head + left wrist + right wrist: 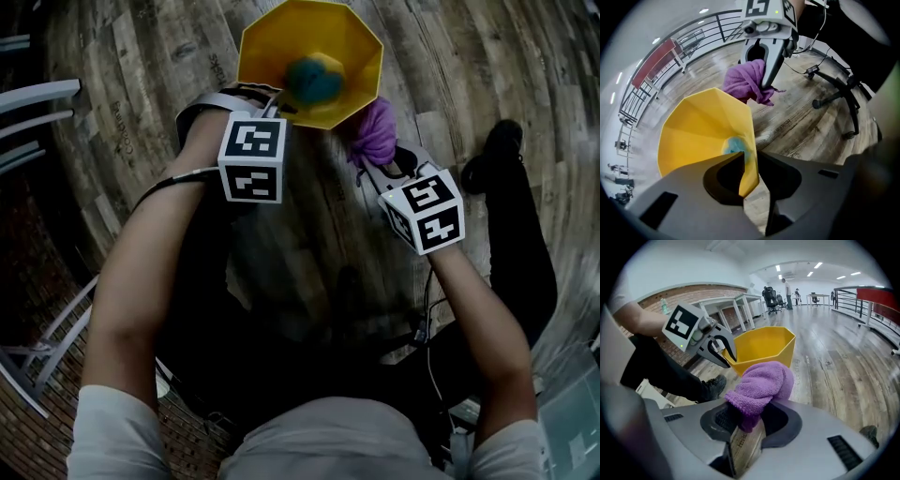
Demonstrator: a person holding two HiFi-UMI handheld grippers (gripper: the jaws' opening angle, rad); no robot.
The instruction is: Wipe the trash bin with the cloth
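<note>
Nearby, chair base (847, 85) on plank floor (797, 136) (shoe (493, 152) near bin (272, 47)).

Wood plank floor (141, 84), metal railing (717, 28), chair base (836, 96); brick wall (708, 290)

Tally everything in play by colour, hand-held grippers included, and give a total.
Yellow: 1, the trash bin
Purple: 1, the cloth
Teal: 1, the teal object inside the bin
Grey: 2, the left hand-held gripper and the right hand-held gripper
Total: 5
</note>
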